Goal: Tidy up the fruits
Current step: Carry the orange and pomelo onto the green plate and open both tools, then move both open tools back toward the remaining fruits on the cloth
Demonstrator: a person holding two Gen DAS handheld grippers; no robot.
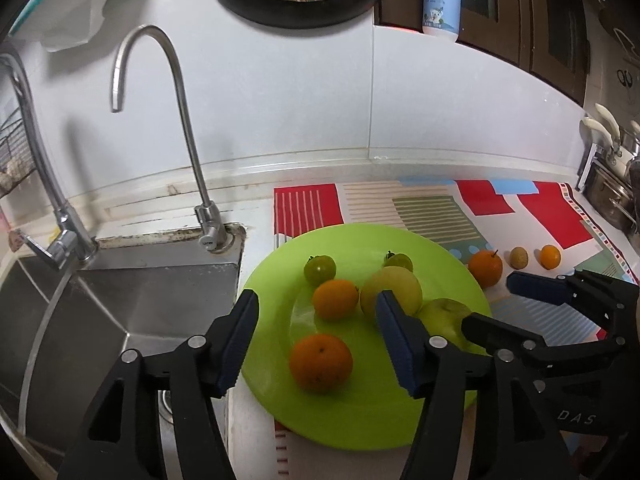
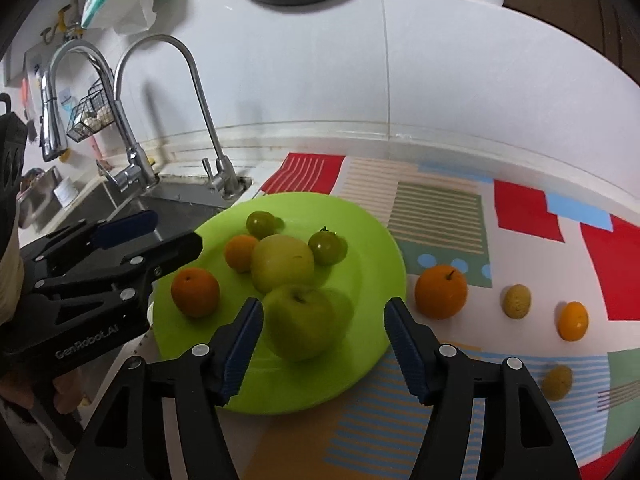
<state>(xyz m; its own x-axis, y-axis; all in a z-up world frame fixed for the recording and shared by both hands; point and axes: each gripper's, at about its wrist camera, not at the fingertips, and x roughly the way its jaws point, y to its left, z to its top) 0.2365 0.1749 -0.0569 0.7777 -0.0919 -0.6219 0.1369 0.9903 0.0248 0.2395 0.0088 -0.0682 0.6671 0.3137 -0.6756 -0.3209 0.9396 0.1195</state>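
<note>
a kitchen tabletop (image 2: 520,420) beside a sink (image 1: 120,300), covered by a patterned mat (image 2: 440,216). on the mat sits a lime green plate (image 2: 372,240) holding six fruits: a green apple (image 2: 300,326) nearest the right claw, a pale yellow-green fruit (image 2: 282,264) touching it behind, two oranges (image 2: 195,293) toward the sink side, and two small green tomatoes (image 2: 327,247) at the back.

four fruits lie off the plate, on the mat to its right: a large orange (image 2: 441,291) just beside the rim, a small tan fruit (image 2: 517,301), a small orange one (image 2: 573,321), and another tan one (image 2: 557,382) nearer the camera.

the right claw (image 2: 324,346) is released, its jaws spread wide with the green apple between them but not touching either pad; it grips nothing. the left claw (image 1: 316,340) is also released and empty, hanging over the sink side of the plate with an orange (image 1: 321,363) between its jaws.

judging from the layout, the step in hand is gathering the loose fruits onto the plate. the large orange looks the natural next pick for the right claw. to do it well: move right clear of the apple, centre the jaws on the orange's widest part, close gently since round fruit rolls, and set it in the bare front of the plate so it does not knock the pile.
</note>
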